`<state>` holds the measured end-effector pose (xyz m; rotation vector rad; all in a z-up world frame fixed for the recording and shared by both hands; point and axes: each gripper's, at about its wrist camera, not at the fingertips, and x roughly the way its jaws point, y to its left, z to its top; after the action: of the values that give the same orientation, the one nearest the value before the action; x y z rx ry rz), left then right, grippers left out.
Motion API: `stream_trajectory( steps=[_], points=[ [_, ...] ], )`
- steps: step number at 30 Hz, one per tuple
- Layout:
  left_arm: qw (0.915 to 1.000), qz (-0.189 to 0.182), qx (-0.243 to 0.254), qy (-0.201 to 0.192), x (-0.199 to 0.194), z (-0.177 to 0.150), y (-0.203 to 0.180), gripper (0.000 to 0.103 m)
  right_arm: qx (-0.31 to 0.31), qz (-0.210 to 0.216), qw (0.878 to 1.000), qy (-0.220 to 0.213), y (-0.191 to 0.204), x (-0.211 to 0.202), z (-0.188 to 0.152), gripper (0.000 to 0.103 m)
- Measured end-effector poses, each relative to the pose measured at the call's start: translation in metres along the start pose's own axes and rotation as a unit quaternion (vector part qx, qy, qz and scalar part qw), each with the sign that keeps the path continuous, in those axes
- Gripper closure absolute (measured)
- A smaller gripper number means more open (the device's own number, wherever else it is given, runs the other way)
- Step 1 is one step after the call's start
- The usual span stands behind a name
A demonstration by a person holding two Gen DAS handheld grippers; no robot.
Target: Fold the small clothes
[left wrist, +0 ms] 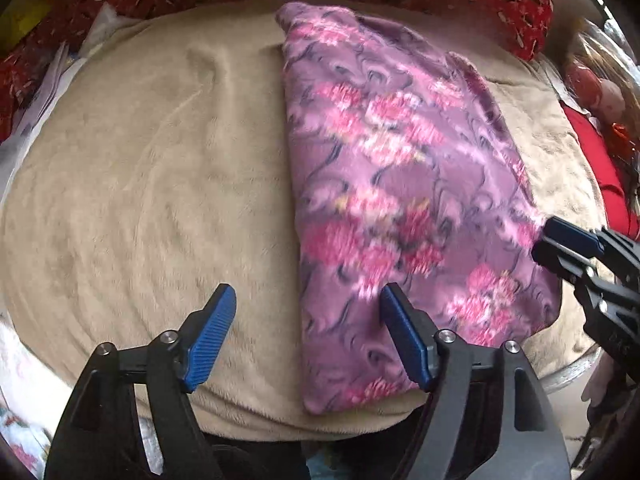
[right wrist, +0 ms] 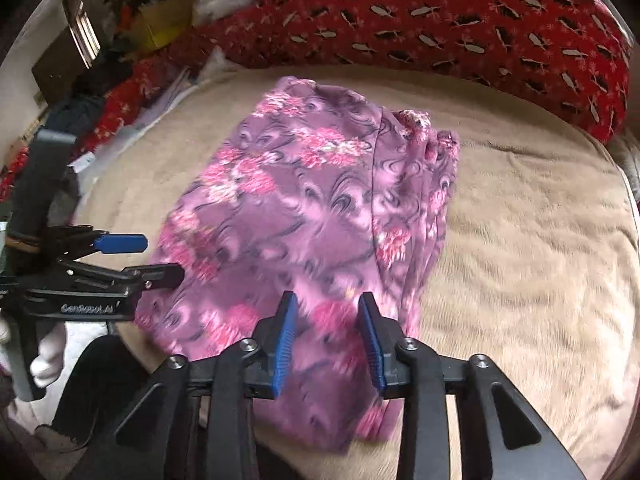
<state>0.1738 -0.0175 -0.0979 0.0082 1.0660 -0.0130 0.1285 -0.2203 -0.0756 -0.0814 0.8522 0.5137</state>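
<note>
A beige blanket (left wrist: 140, 200) covers the bed. At the left, the left gripper (left wrist: 306, 312) hovers with its jaws wide apart and empty, straddling the left long edge of the garment near the bed's near edge. The purple floral garment (left wrist: 400, 168), already folded into a long strip, lies right of centre, its long axis running from the near edge toward the red patterned pillow (right wrist: 480, 20) along the far edge. At the right, the right gripper (right wrist: 326, 332) hangs over the garment's near end, jaws partly apart, gripping nothing. Both grippers look about equally near.
</note>
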Motion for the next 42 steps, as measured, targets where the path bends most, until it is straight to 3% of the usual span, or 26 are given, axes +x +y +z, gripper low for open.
stream_trajectory(
  steps=[2, 4, 7, 10, 14, 20, 25, 27, 30, 31, 32, 34, 36, 37, 40, 42],
  points=[
    [0.9997, 0.0, -0.008, 0.022, 0.012, -0.011, 0.005, 0.026, 0.004, -0.014, 1.0, 0.017, -0.001, 0.01, -0.012, 0.063],
    [0.9996, 0.002, -0.018, 0.021, 0.016, -0.015, 0.009, 0.021, 0.006, -0.022, 0.999, 0.041, -0.004, 0.027, -0.026, 0.063],
    [0.9995, -0.008, -0.019, 0.025, 0.005, -0.015, 0.016, 0.021, -0.01, -0.036, 0.999, 0.032, 0.004, 0.026, -0.024, 0.063],
    [0.9989, -0.031, -0.034, -0.001, -0.019, -0.005, 0.022, 0.021, 0.035, 0.007, 0.999, 0.008, -0.004, 0.009, -0.01, 0.063],
    [0.997, -0.046, -0.058, -0.022, -0.035, 0.025, 0.035, 0.021, 0.114, 0.037, 0.992, -0.042, -0.025, -0.005, 0.022, 0.062],
    [0.9953, -0.042, -0.08, -0.036, -0.03, 0.092, 0.04, 0.021, 0.169, 0.027, 0.984, -0.054, -0.05, 0.022, 0.074, 0.061],
    [0.996, -0.026, -0.075, -0.042, -0.002, 0.139, 0.031, 0.021, 0.192, 0.037, 0.978, -0.075, -0.062, 0.052, 0.111, 0.065],
    [0.9962, -0.01, -0.078, -0.039, 0.009, 0.14, 0.033, 0.021, 0.2, 0.036, 0.975, -0.087, -0.067, 0.06, 0.122, 0.068],
    [0.9949, -0.013, -0.1, 0.001, 0.05, 0.153, 0.041, 0.016, 0.21, -0.003, 0.974, -0.08, -0.078, 0.085, 0.132, 0.077],
    [0.9918, -0.03, -0.123, 0.016, 0.063, 0.155, 0.05, 0.011, 0.207, -0.028, 0.976, -0.056, -0.082, 0.101, 0.132, 0.09],
    [0.9892, -0.038, -0.14, 0.018, 0.068, 0.155, 0.057, 0.004, 0.198, -0.035, 0.979, -0.033, -0.087, 0.116, 0.132, 0.095],
    [0.9859, -0.064, -0.153, 0.024, 0.067, 0.156, 0.068, 0.004, 0.191, -0.036, 0.98, -0.035, -0.09, 0.121, 0.138, 0.096],
    [0.987, -0.067, -0.144, 0.019, 0.055, 0.152, 0.072, 0.007, 0.19, -0.033, 0.981, -0.031, -0.089, 0.114, 0.144, 0.095],
    [0.9877, -0.071, -0.139, 0.009, 0.044, 0.147, 0.074, 0.007, 0.181, -0.024, 0.982, -0.042, -0.086, 0.101, 0.145, 0.088],
    [0.9887, -0.077, -0.126, -0.029, 0.014, 0.117, 0.074, 0.007, 0.145, 0.026, 0.986, -0.076, -0.074, 0.066, 0.134, 0.087],
    [0.9899, -0.07, -0.121, -0.027, 0.017, 0.1, 0.07, 0.007, 0.131, 0.048, 0.987, -0.079, -0.067, 0.057, 0.117, 0.077]
  ],
)
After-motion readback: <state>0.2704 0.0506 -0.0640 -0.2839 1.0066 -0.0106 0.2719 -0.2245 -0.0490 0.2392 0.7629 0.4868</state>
